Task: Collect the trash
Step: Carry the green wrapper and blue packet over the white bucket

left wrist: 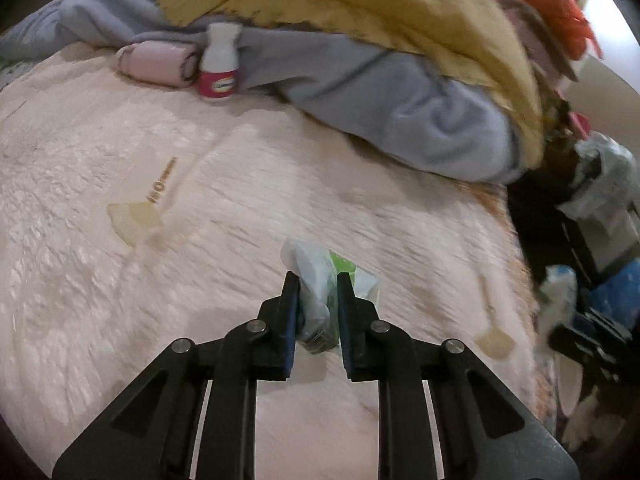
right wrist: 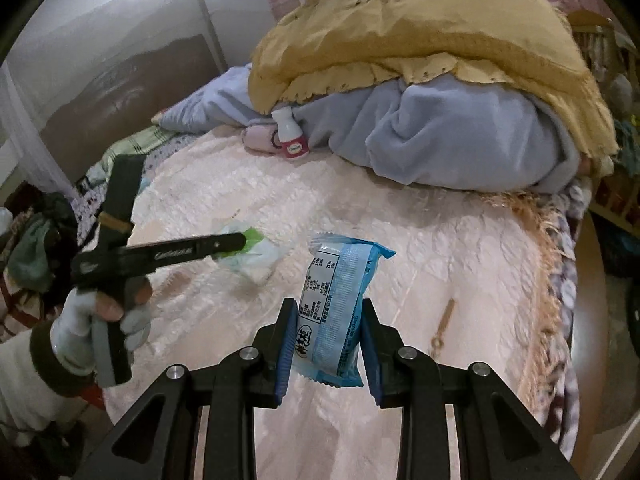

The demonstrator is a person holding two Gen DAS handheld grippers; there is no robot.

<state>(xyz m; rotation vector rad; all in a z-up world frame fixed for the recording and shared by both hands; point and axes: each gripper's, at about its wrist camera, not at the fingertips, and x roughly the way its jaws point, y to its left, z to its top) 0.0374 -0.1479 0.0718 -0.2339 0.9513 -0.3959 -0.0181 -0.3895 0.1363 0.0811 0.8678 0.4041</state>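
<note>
Over the pale pink bedspread (left wrist: pixel 120 320), my left gripper (left wrist: pixel 317 280) is shut on a crumpled white and green plastic wrapper (left wrist: pixel 310 264), which sticks out past its tips. The right wrist view shows the same left gripper (right wrist: pixel 236 242) from the side, in a gloved hand (right wrist: pixel 80 320), with the wrapper (right wrist: pixel 260 256) at its tips. My right gripper (right wrist: pixel 328 306) is shut on a blue snack packet (right wrist: pixel 340 292), held upright above the bed. A small tan paddle in a clear sleeve (left wrist: pixel 140 216) lies flat on the bedspread to the left. A second tan paddle (left wrist: pixel 494 338) lies near the bed's right edge.
A white bottle with a pink label (left wrist: pixel 219 64) stands beside a pink roll (left wrist: pixel 156 64) at the back. A blue-grey blanket (left wrist: pixel 420 120) and a yellow quilt (left wrist: pixel 360 4) are piled behind. Dark clutter (left wrist: pixel 592 208) fills the floor past the bed's right edge.
</note>
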